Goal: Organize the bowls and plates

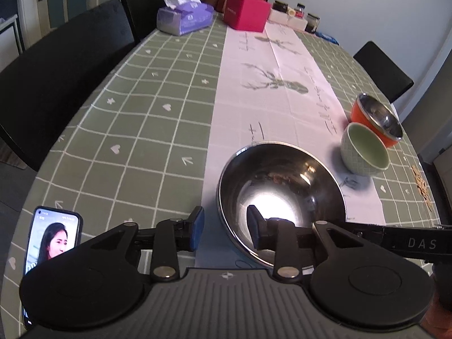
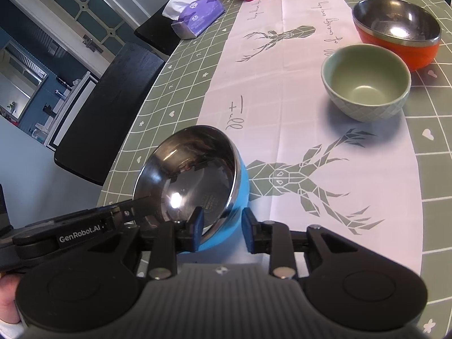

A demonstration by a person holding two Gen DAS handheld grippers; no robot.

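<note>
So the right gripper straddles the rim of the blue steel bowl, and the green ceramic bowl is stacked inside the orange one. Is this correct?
Not quite. The green ceramic bowl is not stacked in the orange bowl; it stands on the table beside it, as the right wrist view shows. The rest holds: the right gripper straddles the rim of the blue steel bowl, jaws open.

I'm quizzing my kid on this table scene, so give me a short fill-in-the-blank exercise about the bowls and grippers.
1. The steel-lined bowl straddled by both grippers has a ____ outside.
2. The green bowl stands beside a bowl whose outside is ____.
3. The right gripper has its jaws ____ around the rim.
4. Beside the left gripper lies a ____ showing a woman's face.

Missing words: blue; orange; open; phone
</note>
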